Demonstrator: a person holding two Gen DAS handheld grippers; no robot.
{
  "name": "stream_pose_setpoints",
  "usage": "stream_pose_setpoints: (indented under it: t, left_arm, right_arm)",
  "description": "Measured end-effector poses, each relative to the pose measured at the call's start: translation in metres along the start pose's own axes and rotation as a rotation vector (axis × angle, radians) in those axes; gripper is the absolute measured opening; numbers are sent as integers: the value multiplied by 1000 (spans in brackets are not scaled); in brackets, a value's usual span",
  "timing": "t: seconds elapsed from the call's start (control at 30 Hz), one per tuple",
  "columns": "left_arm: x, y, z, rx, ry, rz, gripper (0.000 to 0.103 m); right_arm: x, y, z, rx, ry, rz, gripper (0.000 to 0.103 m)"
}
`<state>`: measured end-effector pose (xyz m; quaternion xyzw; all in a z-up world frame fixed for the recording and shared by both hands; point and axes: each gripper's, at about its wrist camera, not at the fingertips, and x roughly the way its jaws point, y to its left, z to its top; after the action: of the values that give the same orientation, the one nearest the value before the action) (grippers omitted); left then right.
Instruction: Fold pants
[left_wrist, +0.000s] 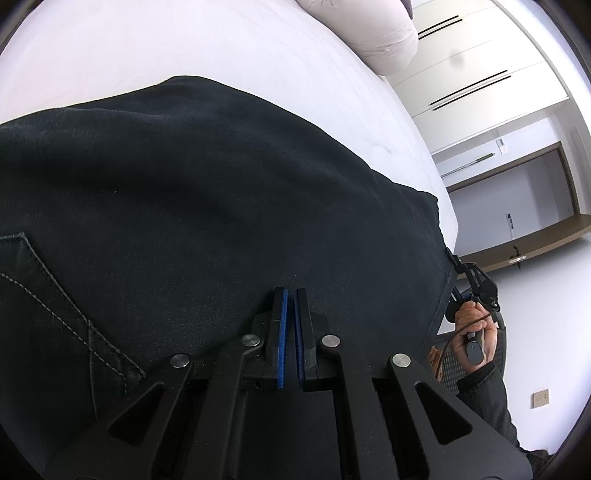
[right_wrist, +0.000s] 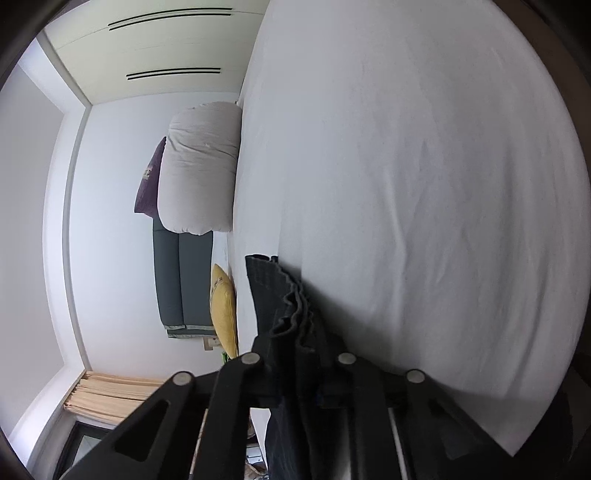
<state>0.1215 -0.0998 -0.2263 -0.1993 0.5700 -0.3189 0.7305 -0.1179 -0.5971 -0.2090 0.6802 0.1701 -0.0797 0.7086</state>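
Pants (left_wrist: 221, 206) under nearly closed left hand-held gripper (left_wrist: 290, 295), hem clamped in right hand-held gripper (right_wrist: 295, 332).

- One pair of pants (left_wrist: 221, 192), dark, spread on the bed.
- One bed (left_wrist: 184, 48), white sheet.
- Two tongs: left (left_wrist: 290, 295), its blue pads nearly together; right (right_wrist: 299, 332), clamping a bunched pants edge.
- One hand (left_wrist: 476, 332) seen, on the right tongs' handle.
- One white pillow (right_wrist: 199, 170).
- One purple cushion (right_wrist: 151, 181).
- One yellow cushion (right_wrist: 223, 310).
- One grey headboard (right_wrist: 184, 277), two panels.
- One stitched pocket (left_wrist: 55, 295) on the pants.
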Motion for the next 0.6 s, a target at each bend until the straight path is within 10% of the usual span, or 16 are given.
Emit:
stream_pose_setpoints:
  t: [0.43,0.6]
  left_arm:
    - [-5,10,-2,-8,-5,-12,4]
    - [-8,9,-2,0,-16,-15,4]
  right_arm:
    - [2,34,-9,-142,-29,-103,11]
    - [14,99,-53,-422,37,-148,11]
